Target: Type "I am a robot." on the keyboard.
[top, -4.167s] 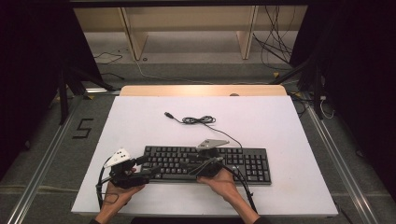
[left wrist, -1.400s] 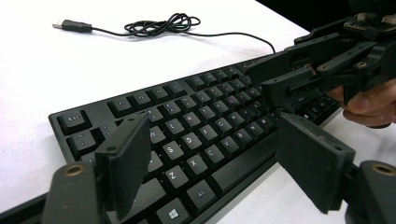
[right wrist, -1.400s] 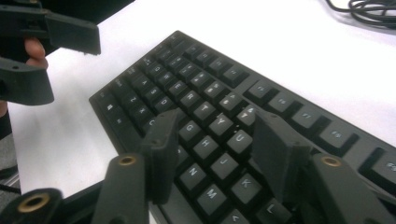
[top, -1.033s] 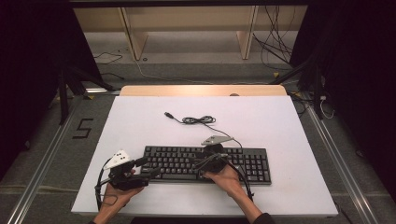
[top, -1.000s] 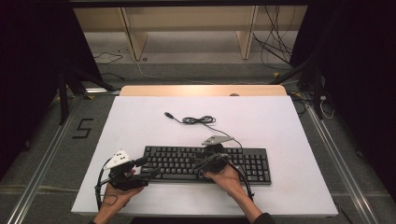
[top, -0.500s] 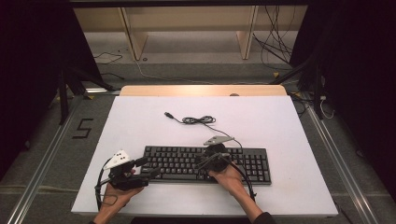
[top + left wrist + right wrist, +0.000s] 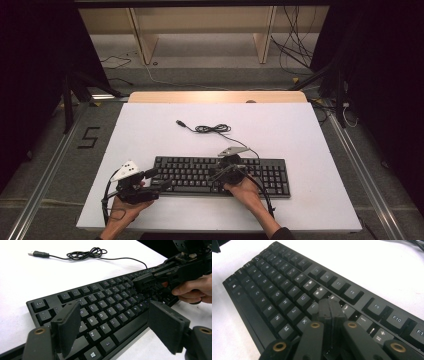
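Jaws of the right gripper (image 7: pixel 329 307) are pressed together, tip down on the black keyboard (image 7: pixel 287 287); the left gripper (image 7: pixel 115 325) hovers spread wide over its left end.
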The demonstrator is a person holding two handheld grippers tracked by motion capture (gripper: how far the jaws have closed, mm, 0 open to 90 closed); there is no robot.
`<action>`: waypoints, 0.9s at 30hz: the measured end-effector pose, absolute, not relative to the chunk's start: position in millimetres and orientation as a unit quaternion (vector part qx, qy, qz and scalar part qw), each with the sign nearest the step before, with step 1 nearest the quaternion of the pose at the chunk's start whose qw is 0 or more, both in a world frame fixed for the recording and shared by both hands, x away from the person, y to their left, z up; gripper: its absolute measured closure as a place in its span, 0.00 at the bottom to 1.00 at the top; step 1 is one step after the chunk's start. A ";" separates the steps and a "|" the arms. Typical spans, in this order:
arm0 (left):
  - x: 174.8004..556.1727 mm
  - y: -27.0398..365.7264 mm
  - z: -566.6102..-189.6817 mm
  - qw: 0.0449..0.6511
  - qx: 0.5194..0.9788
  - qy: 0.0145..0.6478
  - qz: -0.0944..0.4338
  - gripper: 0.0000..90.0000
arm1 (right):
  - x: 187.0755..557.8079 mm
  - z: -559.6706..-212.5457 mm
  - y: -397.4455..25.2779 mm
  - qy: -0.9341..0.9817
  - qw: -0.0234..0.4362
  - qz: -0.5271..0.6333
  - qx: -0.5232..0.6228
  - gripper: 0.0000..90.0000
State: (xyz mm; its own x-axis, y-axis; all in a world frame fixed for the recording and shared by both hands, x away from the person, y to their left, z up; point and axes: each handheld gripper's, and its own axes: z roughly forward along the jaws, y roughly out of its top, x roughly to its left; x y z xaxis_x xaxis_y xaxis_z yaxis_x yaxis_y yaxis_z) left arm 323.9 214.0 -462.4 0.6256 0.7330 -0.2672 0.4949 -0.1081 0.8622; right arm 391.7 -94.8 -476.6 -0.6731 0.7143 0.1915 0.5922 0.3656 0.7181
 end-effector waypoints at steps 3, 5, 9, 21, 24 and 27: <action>323.9 214.0 -462.4 0.520 0.737 0.417 0.114 0.29 | 391.7 -476.8 -94.9 0.822 0.076 0.400 0.398 1.00; 323.9 213.8 -462.3 0.520 0.737 0.417 0.114 0.29 | 391.5 -477.6 -94.7 0.823 0.077 0.399 0.398 1.00; 323.9 213.8 -462.4 0.520 0.736 0.417 0.115 0.29 | 390.4 -480.6 -94.6 0.822 0.076 0.398 0.400 1.00; 324.9 213.5 -462.7 0.519 0.736 0.419 0.115 0.29 | 390.0 -475.2 -98.6 0.810 0.071 0.419 0.405 0.98; 325.0 213.0 -462.4 0.518 0.738 0.417 0.114 0.29 | 388.0 -471.5 -100.3 0.806 0.067 0.427 0.403 0.94; 325.5 213.4 -462.2 0.520 0.737 0.418 0.112 0.29 | 385.7 -468.5 -101.6 0.804 0.066 0.435 0.400 0.91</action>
State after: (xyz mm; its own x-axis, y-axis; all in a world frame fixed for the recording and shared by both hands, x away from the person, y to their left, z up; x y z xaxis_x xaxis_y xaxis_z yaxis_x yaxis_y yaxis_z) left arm 325.5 213.4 -462.2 0.6256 0.7318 -0.2702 0.4997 -0.1099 0.8592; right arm 385.7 -101.6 -468.5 -0.6719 0.7002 0.2414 0.5855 0.3026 0.7521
